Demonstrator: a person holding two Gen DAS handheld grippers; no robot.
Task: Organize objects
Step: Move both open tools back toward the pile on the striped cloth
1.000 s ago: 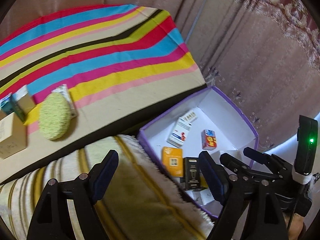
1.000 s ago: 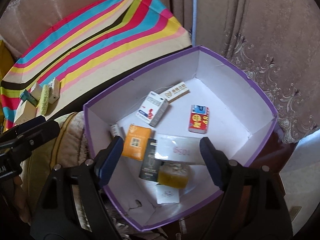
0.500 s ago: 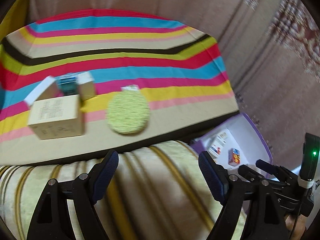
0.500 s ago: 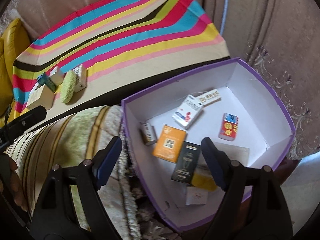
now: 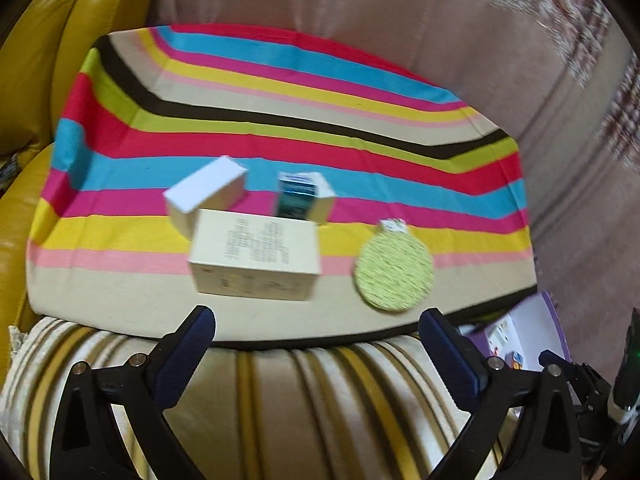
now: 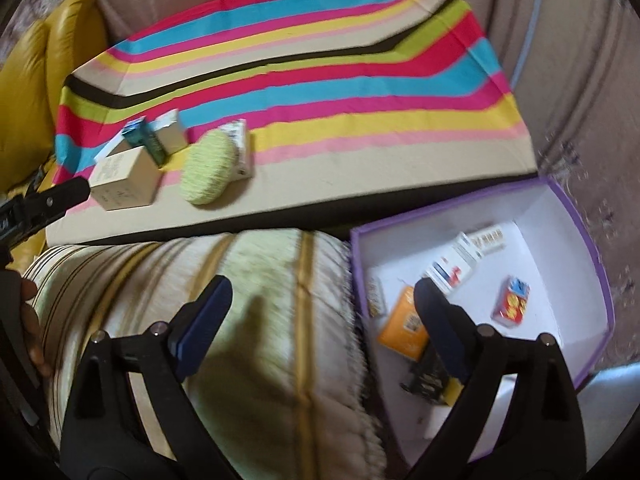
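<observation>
On the striped cloth [image 5: 280,96], beige printed carton [image 5: 256,256], round green knitted pad [image 5: 394,270]

On the striped cloth [image 5: 280,136], four boxes cluster at the left: one large beige box [image 5: 256,258], one white box [image 5: 208,190], one teal box [image 5: 296,196] and one pale box [image 5: 324,200] behind it. One round green pad [image 5: 394,270] lies to their right, with one small white packet [image 6: 242,148] behind it.

One purple bin [image 6: 576,216] sits at the near right, holding at least six small boxes, among them one orange box [image 6: 404,328] and one red box [image 6: 512,300].
</observation>
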